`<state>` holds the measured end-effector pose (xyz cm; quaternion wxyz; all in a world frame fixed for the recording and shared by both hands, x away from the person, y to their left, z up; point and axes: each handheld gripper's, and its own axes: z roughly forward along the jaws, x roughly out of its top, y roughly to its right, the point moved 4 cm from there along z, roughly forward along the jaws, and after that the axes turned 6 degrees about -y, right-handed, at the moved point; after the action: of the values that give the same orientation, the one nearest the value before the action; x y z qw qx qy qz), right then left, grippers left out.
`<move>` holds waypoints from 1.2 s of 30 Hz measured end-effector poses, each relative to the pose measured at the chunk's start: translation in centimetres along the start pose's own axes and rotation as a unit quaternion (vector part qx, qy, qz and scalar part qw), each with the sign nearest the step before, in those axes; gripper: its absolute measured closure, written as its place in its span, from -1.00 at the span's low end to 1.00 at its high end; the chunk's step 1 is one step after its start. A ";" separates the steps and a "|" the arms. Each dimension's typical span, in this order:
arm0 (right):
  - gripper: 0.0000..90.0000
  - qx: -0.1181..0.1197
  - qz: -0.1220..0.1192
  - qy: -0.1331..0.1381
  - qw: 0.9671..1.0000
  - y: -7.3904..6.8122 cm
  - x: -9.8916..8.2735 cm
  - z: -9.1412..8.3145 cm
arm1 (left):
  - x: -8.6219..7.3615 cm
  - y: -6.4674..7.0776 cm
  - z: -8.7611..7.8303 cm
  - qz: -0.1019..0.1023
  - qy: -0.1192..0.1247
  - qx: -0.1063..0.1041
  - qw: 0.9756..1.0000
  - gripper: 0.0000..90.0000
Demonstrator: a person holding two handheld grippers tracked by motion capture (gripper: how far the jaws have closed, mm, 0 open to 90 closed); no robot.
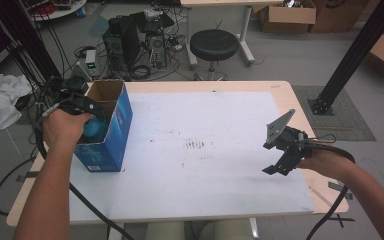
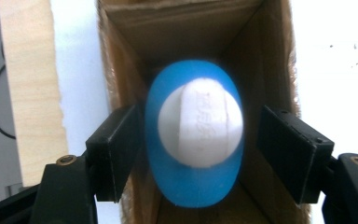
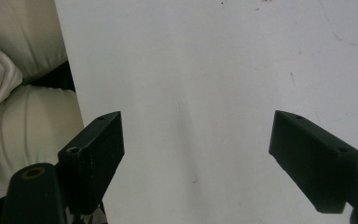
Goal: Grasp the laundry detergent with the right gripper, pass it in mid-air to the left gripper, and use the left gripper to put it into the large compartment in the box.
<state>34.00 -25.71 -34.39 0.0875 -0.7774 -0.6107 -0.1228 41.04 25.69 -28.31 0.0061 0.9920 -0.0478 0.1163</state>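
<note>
At the near left edge of the table (image 1: 285, 90), your left hand (image 1: 64, 127) held the left gripper (image 1: 87, 107) over the open top of a blue cardboard box (image 1: 111, 131). Its jaws stood partly apart with a blue and white ball (image 2: 195, 133) between them, seen from the left gripper view down inside the box. A sliver of gap showed on each side of the ball, wider at the right jaw, so the pads were not pressing on it and you had no grip on it. The ball looked blurred in that view, and whether it rested on the box floor could not be told. In the high view a bit of its blue surface (image 1: 94, 127) peeked out beside your hand, within the box walls.

Across on your right, near the front right part of the white sheet (image 1: 205, 125) that covered the tabletop, your right hand (image 1: 316, 161) kept the right gripper (image 1: 275, 169) just above the sheet. Its jaws were spread wide with nothing between them; the right gripper view looked down past them onto bare white surface.

Farther back, the box stood upright at the left border of the sheet, well apart from the right gripper. Beyond the table's far edge a black round stool (image 1: 214, 45) stood on the floor, with a dark computer case (image 1: 130, 42) and tangled cables to its left.
</note>
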 end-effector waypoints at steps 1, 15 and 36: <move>-0.61 -0.001 0.001 0.000 1.000 0.0 0.0 0.0 | 0.0 0.0 -0.3 0.003 0.001 -0.001 1.000 -0.33; -0.61 -0.003 0.003 0.004 1.000 -0.1 -0.1 -0.4 | 0.7 2.2 -3.2 0.043 0.027 -0.005 0.999 -0.37; -0.60 -0.005 0.008 0.005 1.000 -0.3 -0.5 -0.7 | 1.9 7.4 -5.1 0.112 0.052 -0.023 0.992 -0.56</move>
<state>33.56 -26.30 -33.91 0.0879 -0.7822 -0.6031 -0.1291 41.05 18.28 -22.90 0.0185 0.9726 -0.1612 0.1663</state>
